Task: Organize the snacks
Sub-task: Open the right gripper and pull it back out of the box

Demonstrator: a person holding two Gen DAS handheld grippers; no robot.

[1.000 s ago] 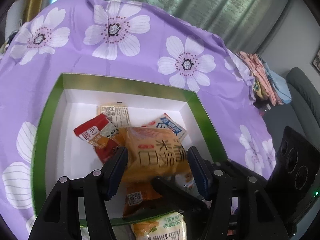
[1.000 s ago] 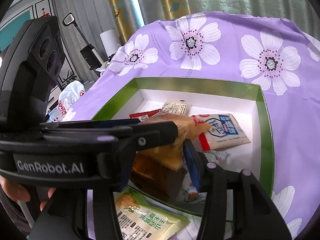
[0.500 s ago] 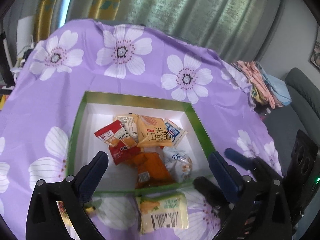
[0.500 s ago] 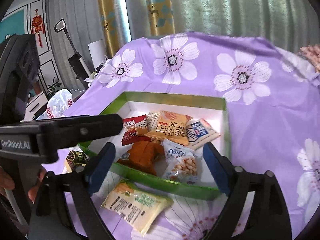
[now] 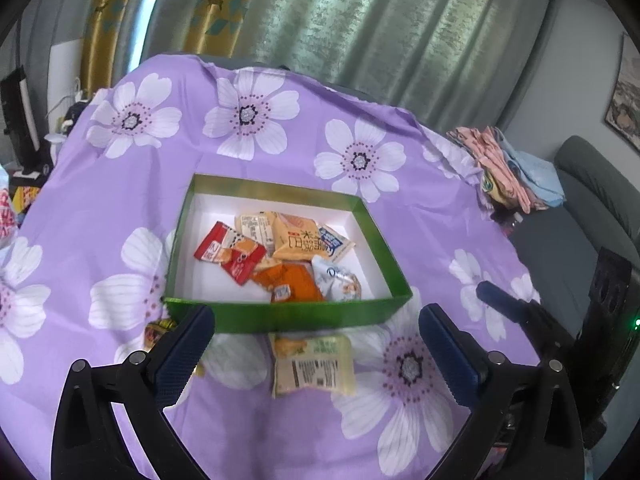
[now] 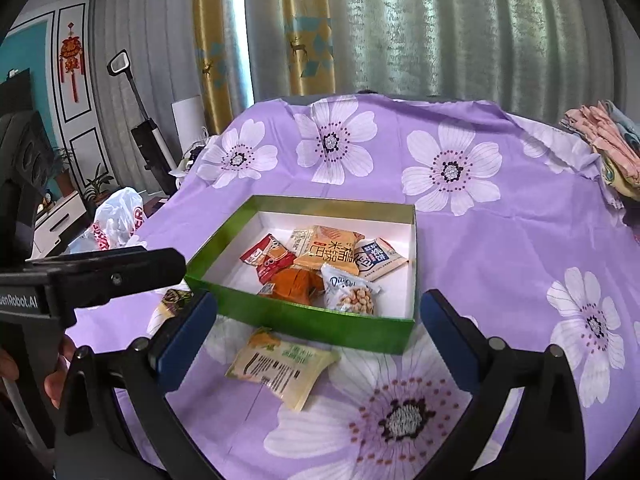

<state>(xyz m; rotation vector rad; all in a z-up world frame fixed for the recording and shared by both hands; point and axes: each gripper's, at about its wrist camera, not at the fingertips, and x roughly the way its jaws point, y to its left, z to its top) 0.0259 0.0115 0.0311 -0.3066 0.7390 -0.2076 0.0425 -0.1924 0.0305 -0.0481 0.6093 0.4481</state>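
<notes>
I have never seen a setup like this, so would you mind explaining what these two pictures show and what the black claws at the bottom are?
There is no robot here: a person holds a two-finger gripper in each hand, and each gripper carries a wide-angle camera looking along its fingers. One picture comes from the left gripper, the other from the right gripper. Both stand open and hold nothing; the right one's jaws are still opening. They face a table under a purple flowered cloth. On it sits a green box with several snack packets inside. A pale green packet lies outside, in front of the box, and a small dark wrapper lies near the box's left corner.
</notes>
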